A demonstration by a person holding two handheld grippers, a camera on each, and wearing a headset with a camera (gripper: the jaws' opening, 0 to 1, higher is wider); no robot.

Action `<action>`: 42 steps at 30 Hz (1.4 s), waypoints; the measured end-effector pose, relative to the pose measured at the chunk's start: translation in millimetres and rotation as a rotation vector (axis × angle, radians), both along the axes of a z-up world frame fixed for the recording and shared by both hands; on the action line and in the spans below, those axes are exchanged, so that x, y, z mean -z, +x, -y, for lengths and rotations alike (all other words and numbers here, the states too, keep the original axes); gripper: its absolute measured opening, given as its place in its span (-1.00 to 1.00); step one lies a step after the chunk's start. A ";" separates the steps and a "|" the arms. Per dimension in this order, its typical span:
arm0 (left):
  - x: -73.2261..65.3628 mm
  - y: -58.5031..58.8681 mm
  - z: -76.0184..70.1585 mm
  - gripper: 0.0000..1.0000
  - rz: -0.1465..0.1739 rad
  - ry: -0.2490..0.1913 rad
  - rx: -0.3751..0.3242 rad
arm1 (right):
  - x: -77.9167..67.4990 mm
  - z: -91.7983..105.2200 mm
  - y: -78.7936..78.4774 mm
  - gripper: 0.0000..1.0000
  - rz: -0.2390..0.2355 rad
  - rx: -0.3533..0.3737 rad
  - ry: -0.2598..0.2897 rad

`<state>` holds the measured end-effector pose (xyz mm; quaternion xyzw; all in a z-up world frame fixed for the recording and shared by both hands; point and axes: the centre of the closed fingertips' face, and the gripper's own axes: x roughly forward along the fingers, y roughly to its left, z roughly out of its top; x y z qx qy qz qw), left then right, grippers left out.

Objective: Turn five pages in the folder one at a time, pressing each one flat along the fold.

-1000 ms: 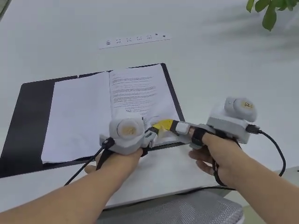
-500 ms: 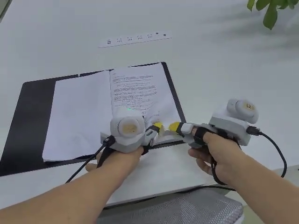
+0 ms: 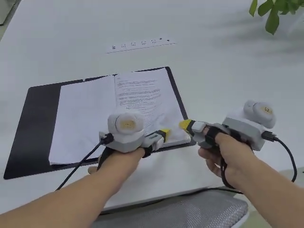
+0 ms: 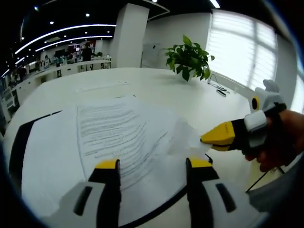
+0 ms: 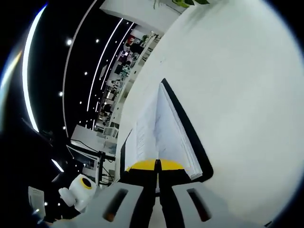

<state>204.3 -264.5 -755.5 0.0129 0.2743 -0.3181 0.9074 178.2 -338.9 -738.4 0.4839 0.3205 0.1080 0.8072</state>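
Observation:
The black folder (image 3: 33, 123) lies open on the white table, with a blank sheet on its left and a printed page (image 3: 140, 95) on its right. My left gripper (image 3: 164, 134) rests over the lower right part of the pages, jaws open and nothing between them (image 4: 154, 164). My right gripper (image 3: 184, 124) hovers at the folder's lower right corner with its yellow tips pressed together (image 5: 156, 165). In the left gripper view the right gripper (image 4: 211, 137) reaches the page's corner, which looks slightly raised. I cannot tell whether a sheet is pinched.
A white power strip (image 3: 140, 43) lies beyond the folder. A potted plant (image 3: 273, 12) stands at the far right. Cables trail from both grippers toward the table's near edge, where a grey chair seat (image 3: 190, 211) shows below.
My right gripper has drawn back to the right, from over the page's lower corner to the folder's edge. The left gripper has stayed roughly in place.

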 end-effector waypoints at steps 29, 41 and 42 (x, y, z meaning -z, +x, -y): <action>-126.0 -27.5 -200.3 0.13 0.240 -0.100 -0.191 | -118.9 -151.2 3.8 -1.00 0.268 -0.163 -0.062; -131.6 -40.6 -248.6 0.12 0.258 -0.117 -0.230 | -103.1 -210.7 7.3 -1.00 0.256 -0.233 -0.148; -132.7 -41.8 -252.6 0.12 0.261 -0.122 -0.235 | -100.1 -215.2 9.9 -1.00 0.258 -0.238 -0.161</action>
